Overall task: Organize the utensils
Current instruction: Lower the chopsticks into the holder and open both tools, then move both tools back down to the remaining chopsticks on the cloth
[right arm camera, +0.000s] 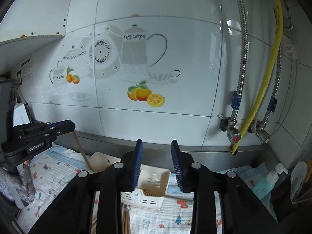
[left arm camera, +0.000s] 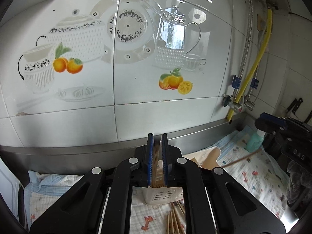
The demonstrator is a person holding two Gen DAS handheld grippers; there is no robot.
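A white tiled kitchen wall printed with teapots and oranges backs a steel counter covered by a patterned cloth. At the lower centre of the right wrist view a cream slotted utensil holder sits on that cloth, with a row of brown stick ends showing inside it. In the left wrist view the same holder lies low in the frame, directly behind the left gripper, whose blue pads are pressed together on a bundle of wooden chopsticks standing above the holder's mouth. More loose chopsticks lie on the cloth at the bottom of that view, just in front of the holder. The right gripper hangs above the holder with its jaws spread and nothing between them. Further out, a wooden board lies beyond the holder and a teal pump bottle stands at the right.

The likely risk is the bundle fanning or slipping as the pinch relaxes, so sticks miss the narrow compartment and fall onto the cloth. The light holder could also tip if nudged, since the right gripper is not steadying it.
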